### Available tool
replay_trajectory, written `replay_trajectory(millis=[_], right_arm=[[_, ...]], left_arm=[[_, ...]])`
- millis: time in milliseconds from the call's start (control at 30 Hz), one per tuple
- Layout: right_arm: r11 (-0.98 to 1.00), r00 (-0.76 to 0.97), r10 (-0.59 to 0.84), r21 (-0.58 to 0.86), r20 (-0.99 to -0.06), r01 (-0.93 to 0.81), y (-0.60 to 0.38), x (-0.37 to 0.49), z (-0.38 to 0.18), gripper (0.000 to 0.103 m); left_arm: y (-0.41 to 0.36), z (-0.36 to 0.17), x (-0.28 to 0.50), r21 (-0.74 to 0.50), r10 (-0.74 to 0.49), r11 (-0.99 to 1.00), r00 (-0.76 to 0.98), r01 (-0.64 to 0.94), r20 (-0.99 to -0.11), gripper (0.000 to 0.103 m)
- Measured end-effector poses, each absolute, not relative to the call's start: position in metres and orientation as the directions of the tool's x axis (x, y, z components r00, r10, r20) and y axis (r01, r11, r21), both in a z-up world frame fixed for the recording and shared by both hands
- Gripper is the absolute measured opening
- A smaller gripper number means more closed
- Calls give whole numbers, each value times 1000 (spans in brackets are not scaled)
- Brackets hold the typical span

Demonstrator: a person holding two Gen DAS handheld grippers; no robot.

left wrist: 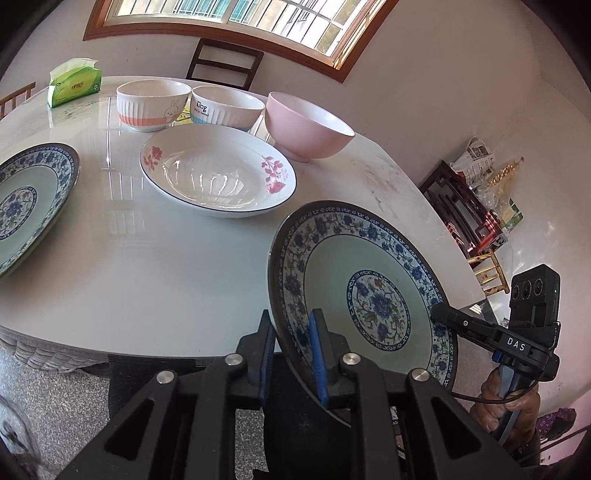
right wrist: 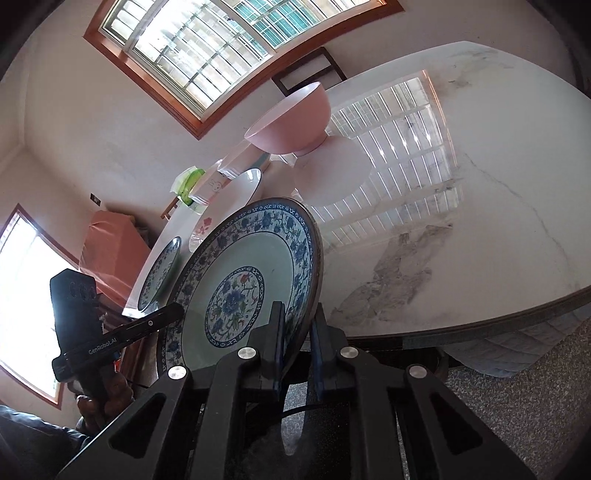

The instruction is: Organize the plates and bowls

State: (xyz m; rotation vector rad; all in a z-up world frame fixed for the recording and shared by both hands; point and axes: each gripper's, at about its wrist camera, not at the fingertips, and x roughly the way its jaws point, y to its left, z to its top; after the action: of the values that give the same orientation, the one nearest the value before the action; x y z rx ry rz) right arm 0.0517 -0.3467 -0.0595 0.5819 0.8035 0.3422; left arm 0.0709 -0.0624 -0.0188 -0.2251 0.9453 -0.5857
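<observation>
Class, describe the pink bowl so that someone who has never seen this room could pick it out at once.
Start at the white marble table below the wood-framed window. Along its far side three bowls stand in a row behind a white floral plate. The pink bowl is the one at the right end: plain pink outside, white inside, while the rabbit bowl and the Dog bowl are ribbed white with pictures.

Home dining room: marble table (left wrist: 147, 266), chair (left wrist: 225, 62), window (right wrist: 207, 48).
</observation>
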Motion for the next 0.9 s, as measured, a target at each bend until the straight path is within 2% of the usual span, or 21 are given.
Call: replay_trajectory(millis=[233, 900], right_arm=[[780, 624, 548, 610, -557, -140, -312, 62, -53, 14], [747, 500, 658, 571, -563, -341, -200, 120, -45, 15]], left_arm=[[-26, -2, 58, -387, -505, 863, 538, 325, -674, 19], [92, 5, 54, -414, -365, 906, 667, 92, -650, 19]])
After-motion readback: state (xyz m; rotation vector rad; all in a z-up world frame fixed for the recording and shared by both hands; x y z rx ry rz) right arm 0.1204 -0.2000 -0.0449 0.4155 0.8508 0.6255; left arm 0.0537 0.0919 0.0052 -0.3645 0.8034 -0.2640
